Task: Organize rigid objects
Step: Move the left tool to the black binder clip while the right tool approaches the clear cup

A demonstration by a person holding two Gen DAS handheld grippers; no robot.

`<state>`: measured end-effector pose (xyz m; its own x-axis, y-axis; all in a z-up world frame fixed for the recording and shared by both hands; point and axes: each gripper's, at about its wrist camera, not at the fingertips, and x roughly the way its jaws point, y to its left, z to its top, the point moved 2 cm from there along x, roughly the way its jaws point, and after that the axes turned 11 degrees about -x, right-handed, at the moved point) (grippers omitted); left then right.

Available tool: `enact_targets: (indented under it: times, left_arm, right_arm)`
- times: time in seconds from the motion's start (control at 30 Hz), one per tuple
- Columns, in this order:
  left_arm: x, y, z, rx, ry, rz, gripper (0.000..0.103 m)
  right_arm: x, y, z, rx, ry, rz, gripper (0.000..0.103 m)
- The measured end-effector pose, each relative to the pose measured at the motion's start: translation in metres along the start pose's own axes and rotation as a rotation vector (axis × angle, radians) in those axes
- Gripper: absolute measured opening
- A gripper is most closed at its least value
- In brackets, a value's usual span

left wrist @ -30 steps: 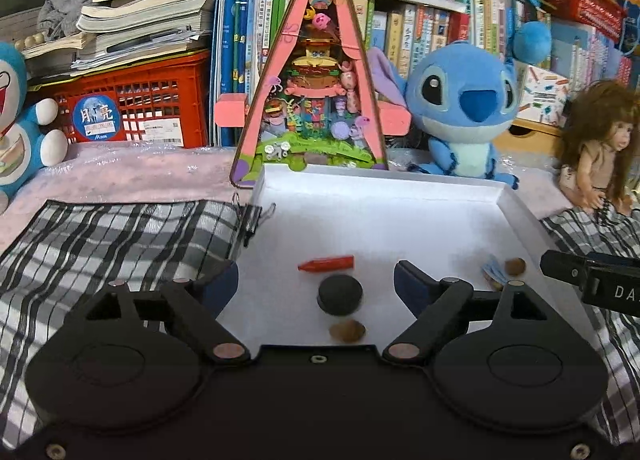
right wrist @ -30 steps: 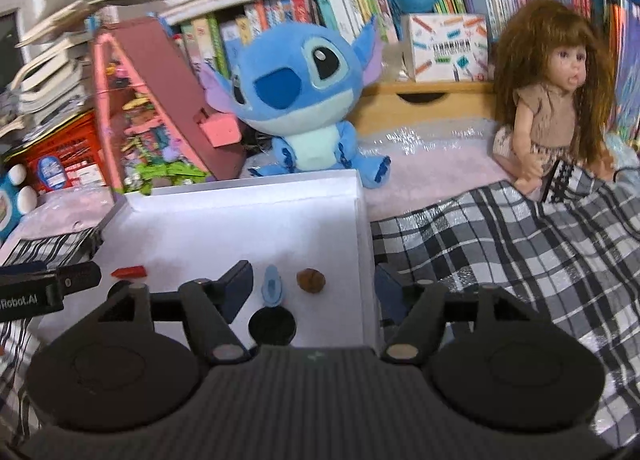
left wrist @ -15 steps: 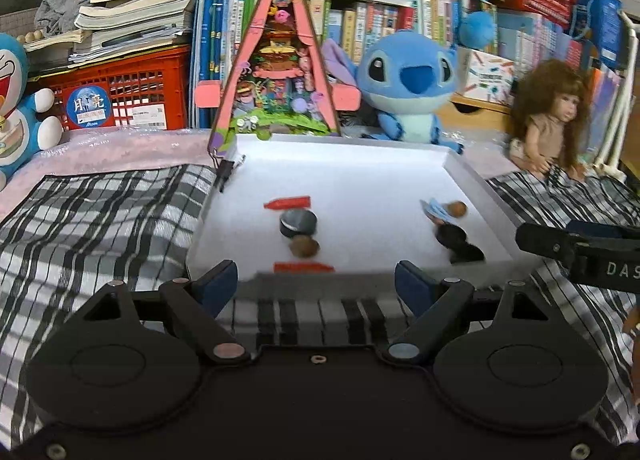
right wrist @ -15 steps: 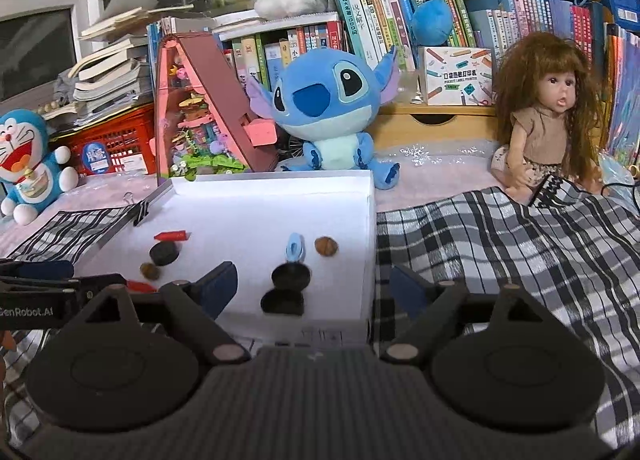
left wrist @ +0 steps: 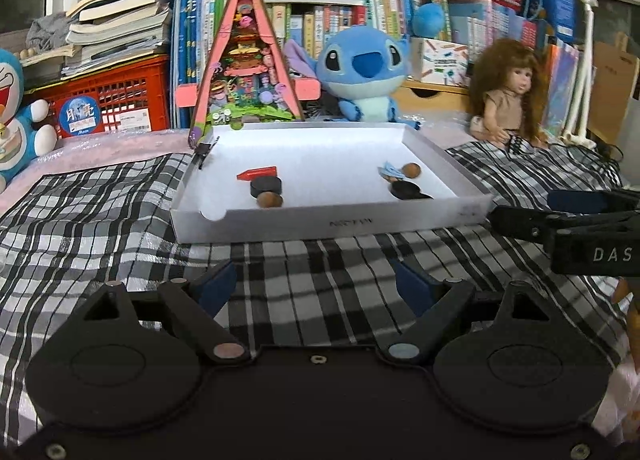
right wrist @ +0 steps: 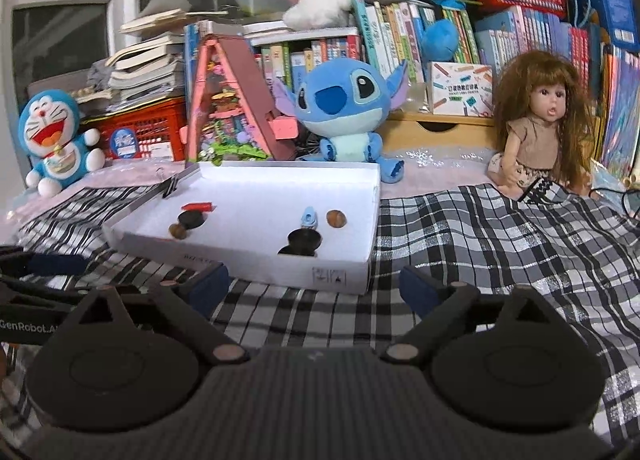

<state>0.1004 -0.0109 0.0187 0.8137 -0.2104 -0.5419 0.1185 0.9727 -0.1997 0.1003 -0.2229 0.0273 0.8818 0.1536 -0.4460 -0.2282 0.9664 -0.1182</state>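
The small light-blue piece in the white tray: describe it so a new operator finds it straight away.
Find the shallow white tray on the checked cloth, in front of the blue plush. In its right-hand cluster, the light-blue piece lies behind the black disc and left of the brown nut. It is the only blue item in the tray.

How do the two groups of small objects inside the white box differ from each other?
The left group has a red piece beside its black disc, whereas the right group has a light blue piece. The left group's brown ball lies nearer the front wall, the right group's farther back. Both groups lie in the white box and include a black disc and a brown ball.
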Motion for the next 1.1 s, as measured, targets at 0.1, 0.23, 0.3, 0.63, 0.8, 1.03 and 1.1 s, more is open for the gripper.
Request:
enact_targets:
  times: [0.1, 0.23, 0.3, 0.63, 0.8, 1.03, 1.1]
  left_arm:
    - [-0.007, -0.003, -0.008, 0.008, -0.002, -0.01, 0.086]
    - [-0.017, -0.006, -0.018, 0.022, -0.001, -0.029, 0.087]
    - [-0.021, -0.007, -0.022, 0.029, -0.003, -0.032, 0.087]
    - [-0.036, -0.011, -0.044, 0.065, 0.004, -0.059, 0.088]
    - [-0.039, -0.01, -0.053, 0.062, 0.022, -0.076, 0.088]
    - [-0.039, -0.015, -0.061, 0.086, 0.036, -0.092, 0.088]
    - [-0.039, -0.017, -0.062, 0.081, 0.041, -0.104, 0.088]
  right_arm:
    - [-0.007, 0.006, -0.007, -0.021, -0.007, 0.008, 0.097]
    - [-0.013, 0.011, -0.016, -0.027, -0.008, 0.016, 0.097]
    - [-0.016, 0.011, -0.02, -0.026, -0.007, 0.017, 0.097]
    - [-0.023, 0.005, -0.036, -0.007, 0.007, 0.002, 0.098]
    - [-0.025, 0.006, -0.045, -0.044, -0.032, -0.039, 0.098]
    - [-0.024, 0.009, -0.053, -0.063, -0.037, -0.029, 0.098]
    - [-0.025, 0.01, -0.052, -0.069, -0.042, -0.028, 0.098]
